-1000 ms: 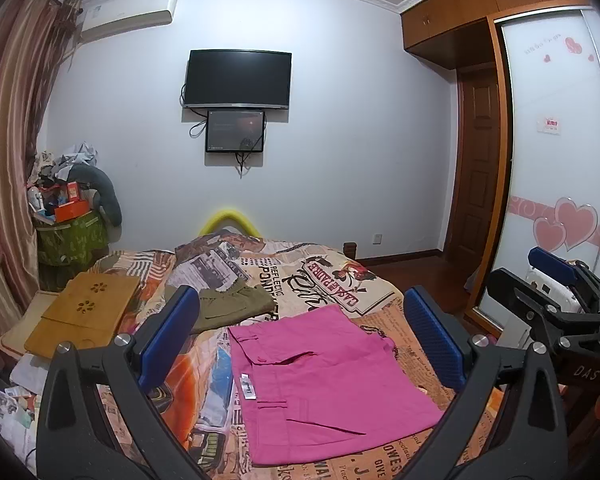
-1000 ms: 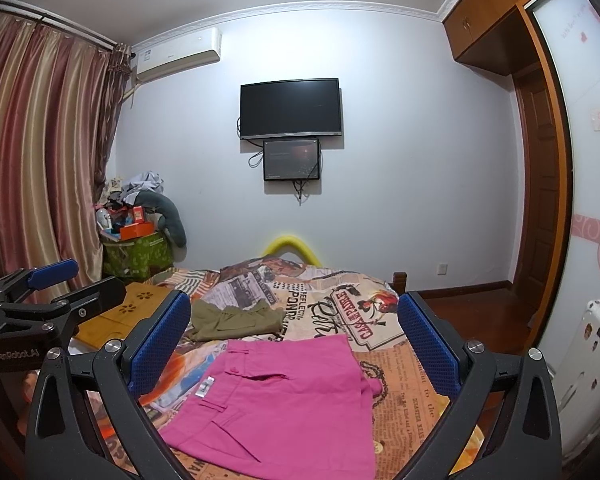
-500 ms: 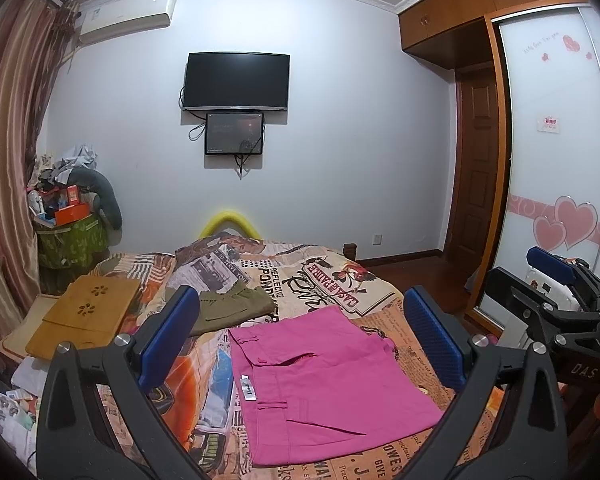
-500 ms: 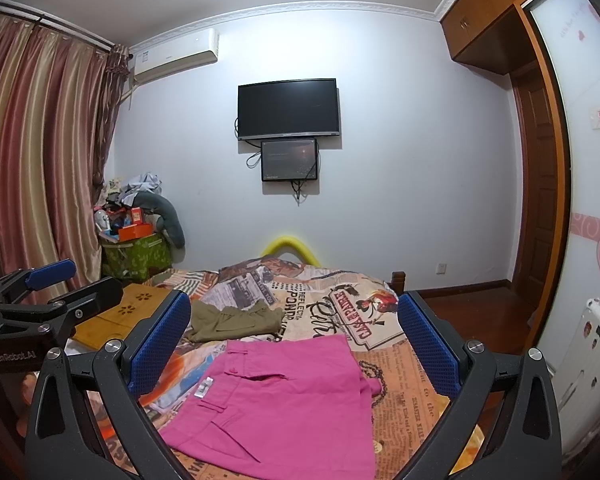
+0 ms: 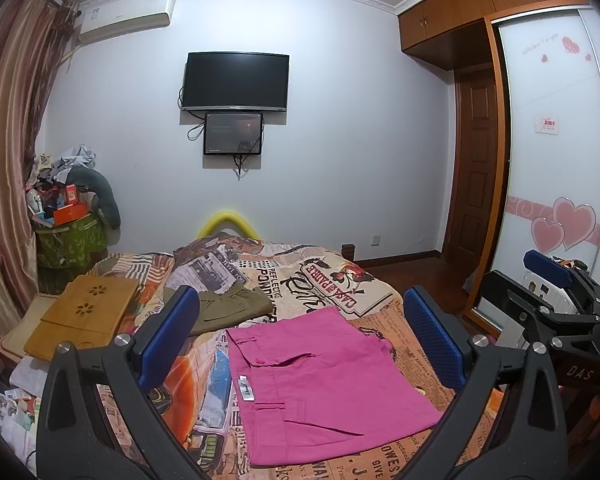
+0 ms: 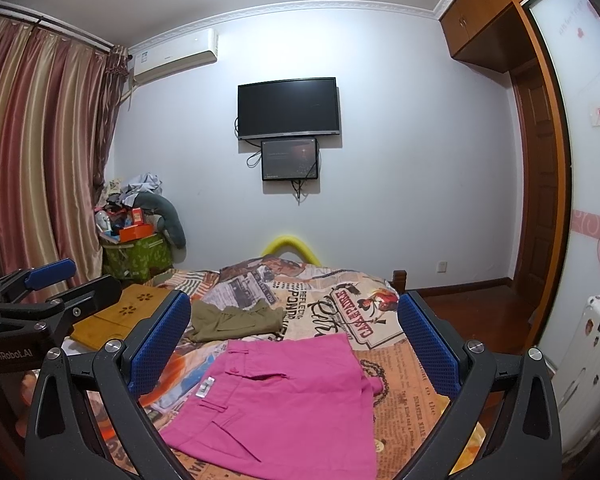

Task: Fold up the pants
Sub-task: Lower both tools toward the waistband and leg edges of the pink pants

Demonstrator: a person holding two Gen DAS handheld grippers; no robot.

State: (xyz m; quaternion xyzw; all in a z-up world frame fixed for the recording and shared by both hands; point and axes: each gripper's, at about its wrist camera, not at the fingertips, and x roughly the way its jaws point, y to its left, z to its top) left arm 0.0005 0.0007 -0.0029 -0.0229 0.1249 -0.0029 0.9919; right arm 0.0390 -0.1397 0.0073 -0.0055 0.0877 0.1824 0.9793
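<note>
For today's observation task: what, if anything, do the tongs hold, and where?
Nothing: left tongs and right tongs are open above the pink pants.

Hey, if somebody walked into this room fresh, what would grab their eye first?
Probably the bright pink pants, lying flat on the newspaper-print bedspread nearest the open grippers. Beyond them lies a folded olive garment, and a dark TV hangs on the far wall.

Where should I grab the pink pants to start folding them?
Probably the pink pants at the waistband edge, coming from the left. They lie flat on the bed, so pinch a lifted edge, not the middle.
</note>
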